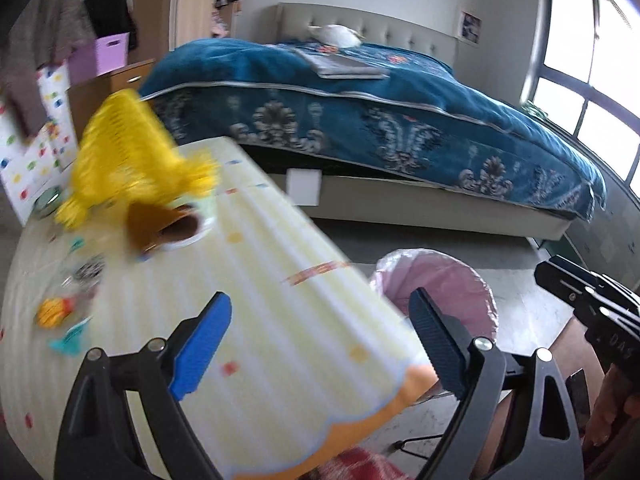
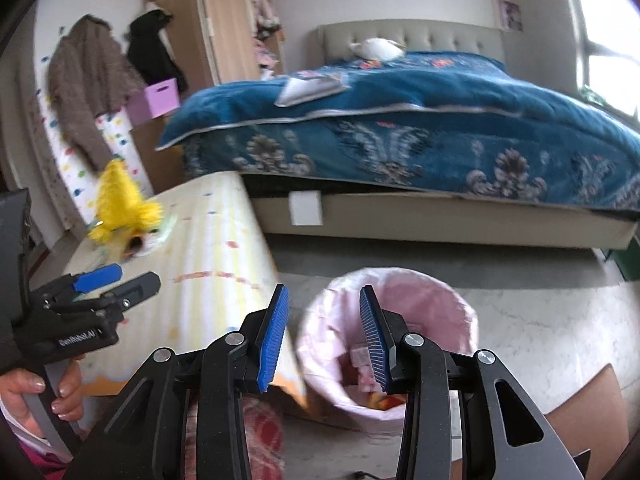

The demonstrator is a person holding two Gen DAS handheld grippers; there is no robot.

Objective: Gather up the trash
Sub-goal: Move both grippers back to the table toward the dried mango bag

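My right tool (image 2: pixel 324 336) is spread apart with nothing between its blue pads (image 2: pixel 272 340), hanging right over the pink-lined trash bin (image 2: pixel 440 304) on the floor. Down in the bin I can make out a few bits of crumpled wrapper (image 2: pixel 366 368) at the bottom. My left tool (image 1: pixel 320 332) is wide open too, empty, poised above the near corner of the counter (image 1: pixel 280 280) with its striped yellow cloth; one finger sits over the cloth, the other over the bin's rim (image 1: pixel 476 280). Out on the counter, to the left, I see loose trash: an orange scrap (image 1: pixel 50 312), a teal scrap (image 1: pixel 70 340) and something black-and-white (image 1: pixel 90 270), all blurred. Farther back there's a yellow fringed thing (image 1: pixel 128 160) beside a tipped brown cup (image 1: pixel 176 228). Beyond all that, the bed (image 1: pixel 400 120) with its blue patterned blanket.
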